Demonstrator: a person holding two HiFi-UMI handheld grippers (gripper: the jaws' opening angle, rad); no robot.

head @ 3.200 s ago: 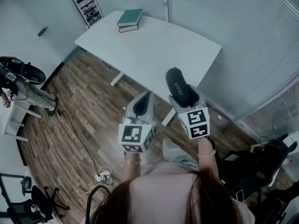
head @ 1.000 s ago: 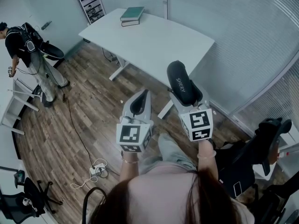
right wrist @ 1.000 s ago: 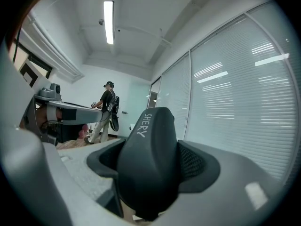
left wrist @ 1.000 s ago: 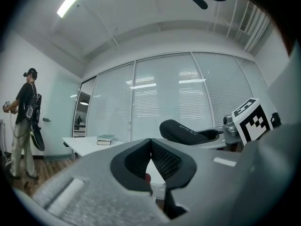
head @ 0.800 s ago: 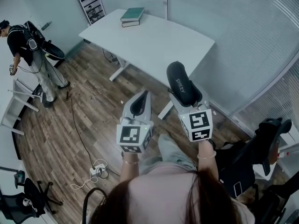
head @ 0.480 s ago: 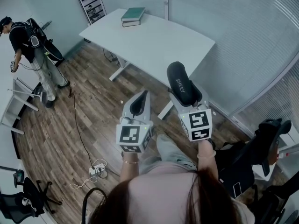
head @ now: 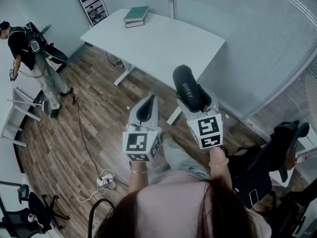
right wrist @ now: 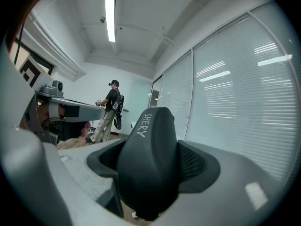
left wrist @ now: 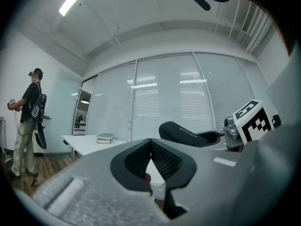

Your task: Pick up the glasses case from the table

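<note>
Head view: the right gripper (head: 196,101) is held up in the air, well clear of the white table (head: 163,46), gripping the black glasses case (head: 185,83). The left gripper (head: 148,102) hangs just left of it, over the wood floor (head: 74,133). Two books (head: 135,16) lie on the table's far end; a person (head: 29,48) stands far left.

Left gripper view: the jaws are pressed together with nothing between them.

Right gripper view: the jaws clamp both sides of the case.
</note>
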